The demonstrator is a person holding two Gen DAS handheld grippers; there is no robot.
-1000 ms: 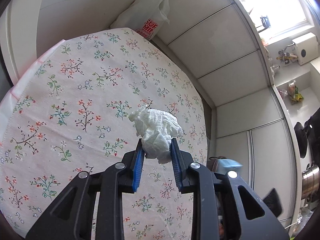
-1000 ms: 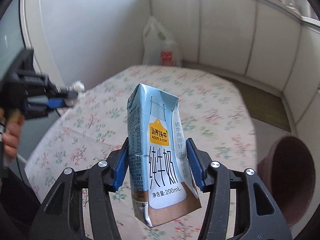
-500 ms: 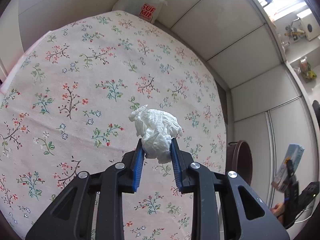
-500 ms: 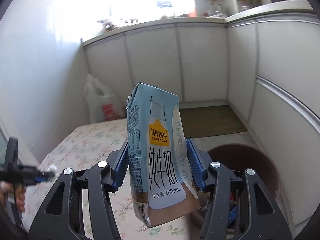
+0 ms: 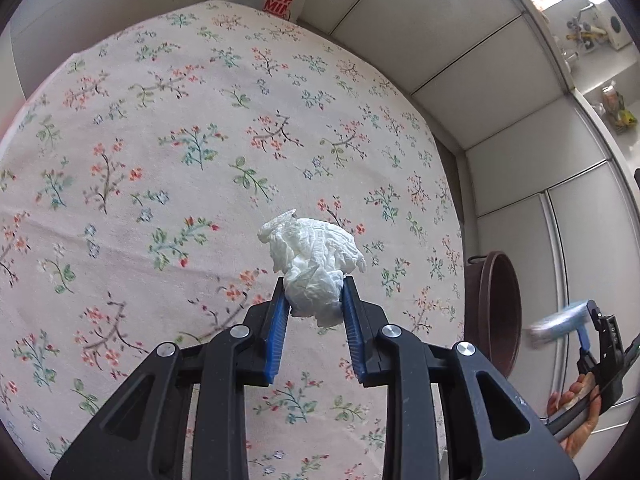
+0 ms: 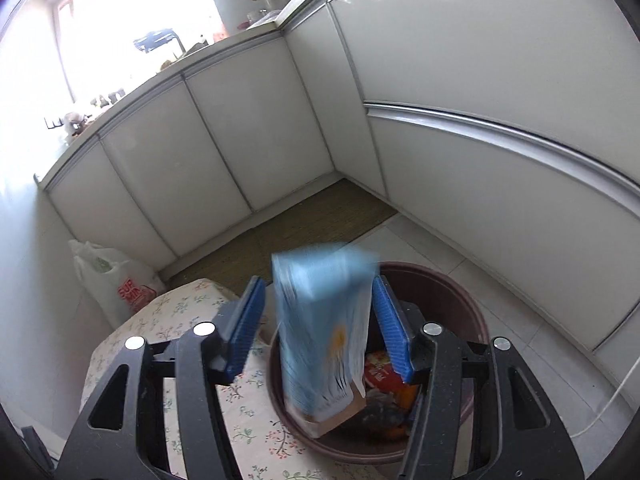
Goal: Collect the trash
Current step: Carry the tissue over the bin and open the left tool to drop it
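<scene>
My left gripper (image 5: 314, 292) is shut on a crumpled white tissue (image 5: 314, 262), held above the floral tablecloth (image 5: 168, 152). My right gripper (image 6: 318, 308) hangs over the brown trash bin (image 6: 456, 292) and its jaws are opening. The blue milk carton (image 6: 322, 328) is blurred between the blue pads, clear of both, dropping toward the bin. In the left wrist view the right gripper (image 5: 576, 326) and the blurred carton (image 5: 554, 324) appear at the far right, beside the bin (image 5: 498, 312). Wrappers lie inside the bin.
A white plastic bag (image 6: 110, 280) with red print leans against the wall beyond the table (image 6: 188, 300). White cabinet doors (image 6: 256, 144) line the corner, with a brown floor mat (image 6: 292, 228) at their foot. A person's hand (image 5: 576, 404) grips the right tool.
The right gripper swung from over the table to above the bin and opened, letting the carton go. The left gripper came lower over the cloth, still clamping the tissue.
</scene>
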